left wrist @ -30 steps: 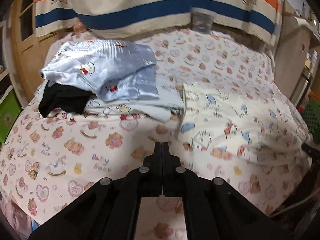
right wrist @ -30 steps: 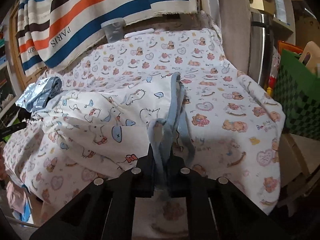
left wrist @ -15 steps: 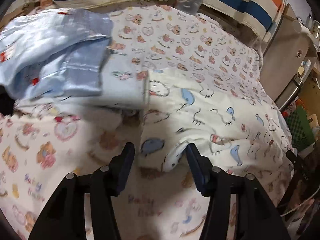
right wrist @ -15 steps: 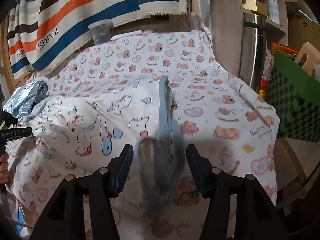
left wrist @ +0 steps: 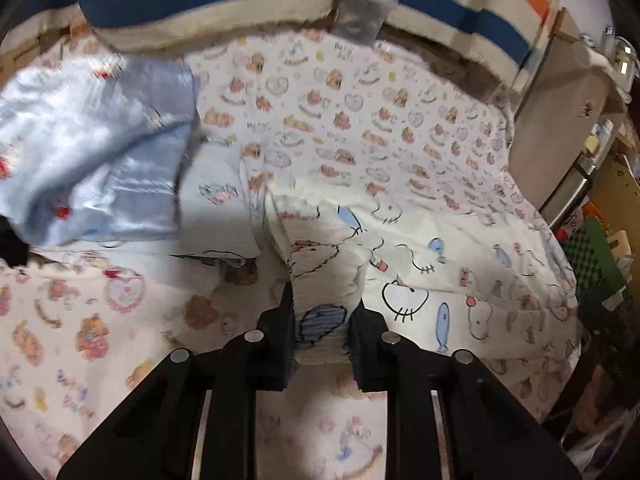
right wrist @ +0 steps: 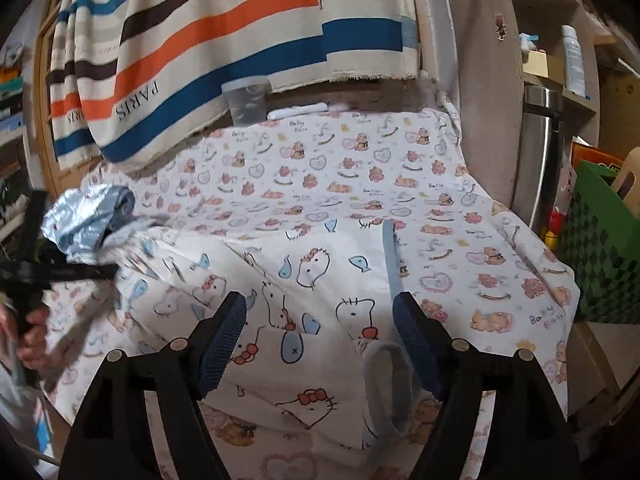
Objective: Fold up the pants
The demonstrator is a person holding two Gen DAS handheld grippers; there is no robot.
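Up close on the left side, closing the left gripper (left wrist: 322, 320) on a bunched edge of the pants (left wrist: 420, 248), with cloth filling the gap and touching both fingers. Was shut on nothing a second ago, then spread wide over this edge; reads as a fresh grip being taken.

Up close on the right side, opening the right gripper (right wrist: 320, 320), fingers standing wide apart and pinching nothing. Had been clamped on the blue cuff (right wrist: 390, 376) a second ago; now dropped, lying slack just inside the right finger on top of the white cartoon-print cloth. Probably means one fold laid down and let go, with the next fold to be drawn from the left end.

Just beyond, pants spread flat across the bear-print sheet (right wrist: 320, 168), blue trim running away from the fingers.

Farther left, a shiny pale-blue garment (left wrist: 100, 160) heaped beside the pants, touching or nearly so; hard to tell through the blur.

At the back, a clear cup (right wrist: 246, 100) on the sheet's far edge and a striped cloth (right wrist: 240, 40) hanging behind.
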